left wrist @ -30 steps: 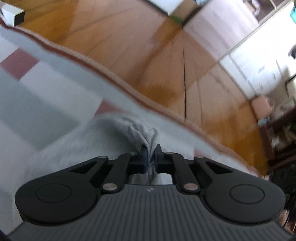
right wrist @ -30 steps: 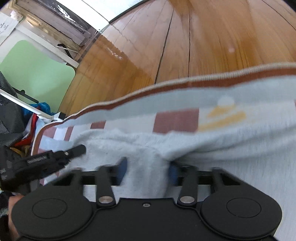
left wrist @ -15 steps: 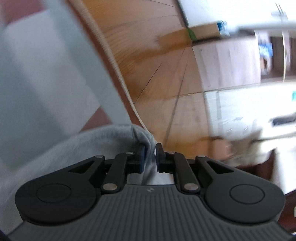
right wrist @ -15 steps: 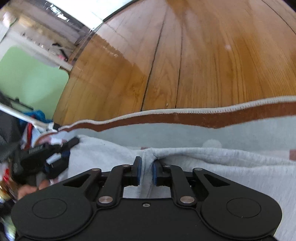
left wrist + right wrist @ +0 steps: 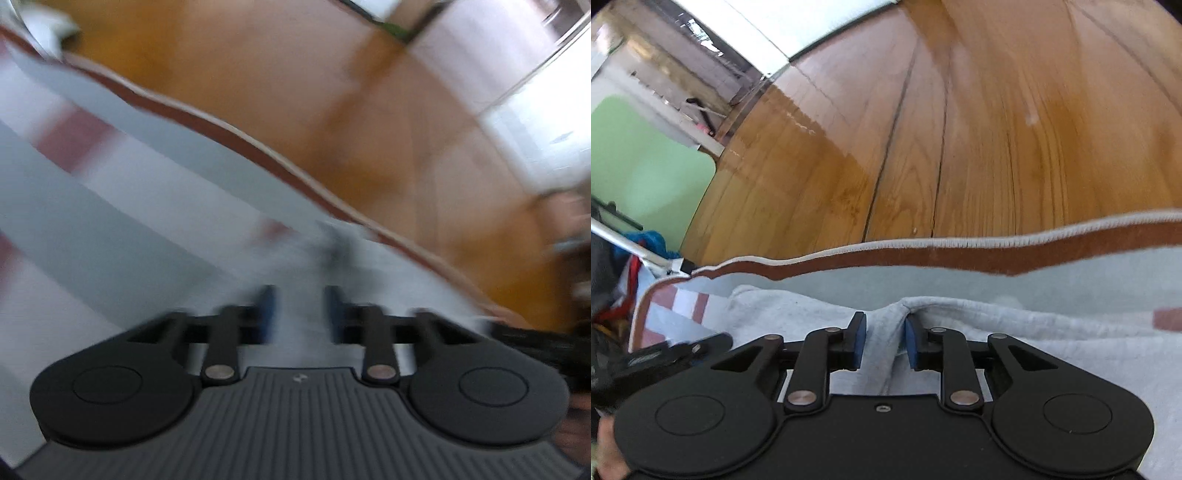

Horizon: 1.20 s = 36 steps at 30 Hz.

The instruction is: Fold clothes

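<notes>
Grey sweatshirt [image 5: 820, 325] near rug [image 5: 960, 280] edge, both my grippers [image 5: 299, 308] [image 5: 882, 341] parted: ridge between pads may spring back unfolded.

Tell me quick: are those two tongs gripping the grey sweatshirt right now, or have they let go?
Left tongs: open, blurred; soft light-grey sweatshirt fabric between the pads, not pinched.
Right tongs: open; a ridge of the same fabric sits loose between them.

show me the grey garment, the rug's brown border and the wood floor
grey garment [image 5: 820, 321], right wrist view, flat part left of the raised fold
rug's brown border [image 5: 1052, 254], right wrist view, mid-strip
wood floor [image 5: 997, 129], right wrist view, bare planks
</notes>
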Motion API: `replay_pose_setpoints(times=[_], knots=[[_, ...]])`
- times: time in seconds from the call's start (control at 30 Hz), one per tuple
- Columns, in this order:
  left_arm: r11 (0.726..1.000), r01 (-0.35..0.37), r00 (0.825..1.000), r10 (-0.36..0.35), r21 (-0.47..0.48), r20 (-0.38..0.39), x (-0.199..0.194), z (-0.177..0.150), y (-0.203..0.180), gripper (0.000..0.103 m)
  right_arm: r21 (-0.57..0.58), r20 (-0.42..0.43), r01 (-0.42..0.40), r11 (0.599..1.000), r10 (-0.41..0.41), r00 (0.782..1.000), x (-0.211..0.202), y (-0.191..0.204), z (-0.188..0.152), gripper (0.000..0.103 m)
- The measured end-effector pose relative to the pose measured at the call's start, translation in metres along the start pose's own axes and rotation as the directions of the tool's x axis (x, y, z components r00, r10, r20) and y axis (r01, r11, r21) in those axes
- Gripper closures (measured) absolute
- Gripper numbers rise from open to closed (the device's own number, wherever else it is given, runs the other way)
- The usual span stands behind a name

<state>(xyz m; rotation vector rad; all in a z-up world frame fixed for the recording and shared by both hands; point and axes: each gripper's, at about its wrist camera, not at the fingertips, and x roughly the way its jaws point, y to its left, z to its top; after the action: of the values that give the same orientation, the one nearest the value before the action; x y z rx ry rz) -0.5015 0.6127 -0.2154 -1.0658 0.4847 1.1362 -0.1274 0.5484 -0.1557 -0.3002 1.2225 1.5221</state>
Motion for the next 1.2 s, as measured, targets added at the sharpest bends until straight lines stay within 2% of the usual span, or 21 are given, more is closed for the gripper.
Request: replay_pose_setpoints(times=[0.03, 0.1, 0.17, 0.2, 0.27, 0.33, 0.4, 0.5, 0.6, 0.67, 0.77, 0.8, 0.93, 1.03, 1.07, 1.1, 1.17, 1.2], knots=[[1.0, -0.021, 1.0, 0.021, -0.013, 0.019, -0.004, 0.002, 0.004, 0.088, -0.038, 0.012, 0.032, 0.999, -0.032, 0.999, -0.005, 0.003, 0.0, 0.076], [0.991, 0.073, 0.997, -0.069, -0.108, 0.039, -0.014, 0.002, 0.019, 0.088, -0.124, 0.043, 0.104, 0.987, -0.099, 0.994, -0.015, 0.009, 0.0, 0.075], [0.983, 0.149, 0.987, -0.142, -0.11, 0.073, -0.025, 0.003, 0.012, 0.088, -0.265, 0.094, 0.204, 0.942, -0.186, 0.978, -0.025, 0.026, 0.0, 0.074], [0.98, 0.182, 0.981, -0.175, -0.084, 0.081, -0.03, 0.003, 0.003, 0.088, -0.316, 0.104, 0.216, 0.924, -0.193, 0.976, -0.03, 0.035, 0.0, 0.074], [0.971, 0.235, 0.97, -0.232, -0.034, 0.077, -0.035, 0.004, -0.016, 0.087, -0.396, 0.096, 0.171, 0.902, -0.144, 0.985, -0.037, 0.053, -0.004, 0.074], [0.967, 0.254, 0.966, -0.253, 0.0, 0.059, -0.034, 0.002, -0.035, 0.087, -0.496, 0.088, 0.135, 0.857, -0.105, 0.991, -0.038, 0.076, -0.016, 0.074], [0.959, 0.282, 0.959, -0.283, 0.019, 0.026, -0.027, 0.001, -0.051, 0.087, -0.598, 0.091, 0.121, 0.792, -0.083, 0.992, -0.03, 0.1, -0.034, 0.074], [0.948, 0.32, 0.946, -0.319, -0.002, -0.055, -0.009, -0.005, -0.066, 0.087, -0.701, 0.085, 0.13, 0.701, -0.099, 0.991, -0.01, 0.124, -0.057, 0.074], [0.968, 0.246, 0.963, -0.239, 0.041, -0.121, 0.005, -0.013, -0.075, 0.087, -0.741, 0.047, 0.141, 0.657, -0.158, 0.986, 0.011, 0.124, -0.069, 0.072], [0.98, 0.187, 0.974, -0.175, 0.072, -0.142, 0.01, -0.016, -0.077, 0.087, -0.746, 0.02, 0.148, 0.649, -0.201, 0.979, 0.018, 0.115, -0.075, 0.07], [0.988, 0.133, 0.983, -0.122, 0.073, -0.136, 0.018, -0.009, -0.069, 0.091, -0.729, 0.01, 0.153, 0.667, -0.214, 0.977, 0.011, 0.096, -0.083, 0.062], [0.989, 0.138, 0.983, -0.13, 0.048, -0.133, 0.019, -0.005, -0.064, 0.095, -0.723, 0.014, 0.155, 0.673, -0.21, 0.978, 0.007, 0.089, -0.086, 0.062], [0.99, 0.141, 0.984, -0.143, -0.027, -0.102, 0.021, 0.005, -0.046, 0.096, -0.668, 0.02, 0.156, 0.728, -0.191, 0.981, -0.009, 0.07, -0.093, 0.062], [0.994, 0.098, 0.993, -0.101, -0.037, -0.068, 0.014, 0.005, -0.047, 0.095, -0.677, 0.015, 0.15, 0.721, -0.19, 0.982, -0.015, 0.065, -0.101, 0.06], [0.999, 0.044, 0.998, -0.045, -0.024, -0.048, 0.009, 0.005, -0.048, 0.093, -0.679, 0.008, 0.144, 0.72, -0.189, 0.982, -0.015, 0.066, -0.104, 0.06], [0.999, -0.045, 0.999, 0.045, 0.004, -0.023, 0.004, 0.005, -0.051, 0.09, -0.678, 0.002, 0.141, 0.721, -0.189, 0.982, -0.015, 0.066, -0.107, 0.06], [0.98, -0.198, 0.98, 0.198, 0.029, 0.032, -0.015, 0.004, -0.055, 0.082, -0.662, -0.004, 0.147, 0.735, -0.199, 0.98, -0.018, 0.064, -0.11, 0.06], [0.978, -0.207, 0.977, 0.207, -0.009, 0.054, -0.026, 0.004, -0.051, 0.072, -0.651, 0.002, 0.159, 0.742, -0.208, 0.978, -0.021, 0.063, -0.112, 0.06]])
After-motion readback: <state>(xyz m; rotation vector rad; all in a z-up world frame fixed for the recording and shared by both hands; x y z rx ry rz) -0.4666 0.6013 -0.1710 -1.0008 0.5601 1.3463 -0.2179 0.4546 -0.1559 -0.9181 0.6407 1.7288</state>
